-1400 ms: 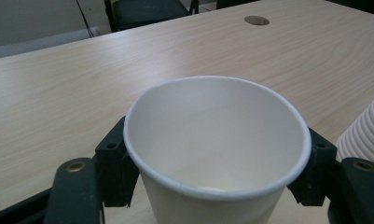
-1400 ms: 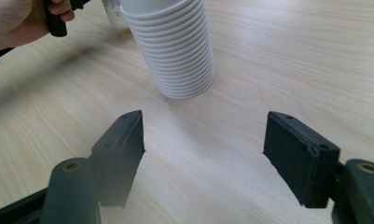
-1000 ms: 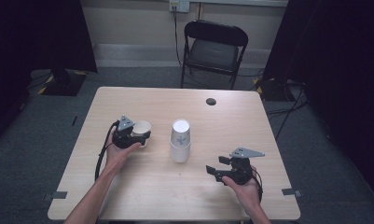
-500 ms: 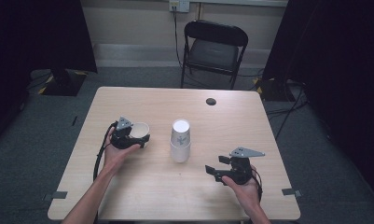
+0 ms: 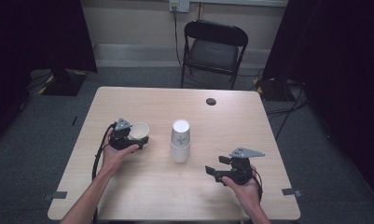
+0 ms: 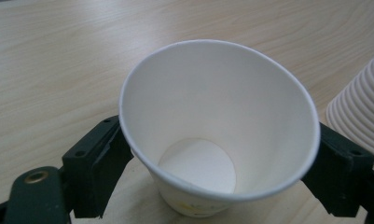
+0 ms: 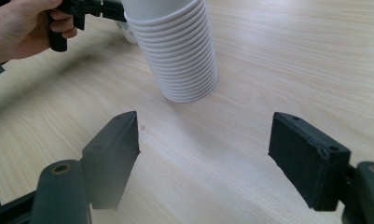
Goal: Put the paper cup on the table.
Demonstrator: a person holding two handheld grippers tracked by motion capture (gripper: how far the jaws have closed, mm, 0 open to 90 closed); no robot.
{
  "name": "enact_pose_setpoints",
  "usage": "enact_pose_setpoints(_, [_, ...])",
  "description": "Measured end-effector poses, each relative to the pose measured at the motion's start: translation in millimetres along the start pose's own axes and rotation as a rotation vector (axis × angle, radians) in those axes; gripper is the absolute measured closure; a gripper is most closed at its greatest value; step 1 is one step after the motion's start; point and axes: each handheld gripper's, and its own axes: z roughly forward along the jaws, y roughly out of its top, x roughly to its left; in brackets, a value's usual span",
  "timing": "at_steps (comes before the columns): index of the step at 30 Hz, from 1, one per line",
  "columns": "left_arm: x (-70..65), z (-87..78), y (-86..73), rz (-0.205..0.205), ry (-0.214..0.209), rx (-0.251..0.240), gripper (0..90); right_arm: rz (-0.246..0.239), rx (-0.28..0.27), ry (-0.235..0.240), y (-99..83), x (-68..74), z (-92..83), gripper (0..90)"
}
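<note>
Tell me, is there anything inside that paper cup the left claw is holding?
Nothing: the paper cup in the left claw shows bare white walls and a bare white bottom. The near wall hides a thin strip of its floor.

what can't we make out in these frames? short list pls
- Cup stack: top cut off by the upper edge in the right tool view; cup count unclear.
- Print on the stack: too small to read in the high view.
- Single cup in the left tool: its outer wall and print are mostly hidden by its own rim.
- Small dark disc near the table's far edge: too small to identify.
</note>
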Motion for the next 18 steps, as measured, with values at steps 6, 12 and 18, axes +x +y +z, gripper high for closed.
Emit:
enact_pose_setpoints(6, [-1.3,-8.5,2.3,0.03,0.025,-0.002,15.7,-0.007,0.007,0.007,0.3,2.4,2.3,24.7])
enact_pose_setpoints(12, [0.5,-13.5,0.6,0.013,0.024,-0.01,15.7,-0.01,0.01,0.003,0.2,2.7,3.2,24.5])
enact_pose_setpoints(18, [-5.4,-23.3,1.8,0.058,0.016,0.003,15.7,-0.01,0.011,-0.002,0.2,2.0,3.4,23.3])
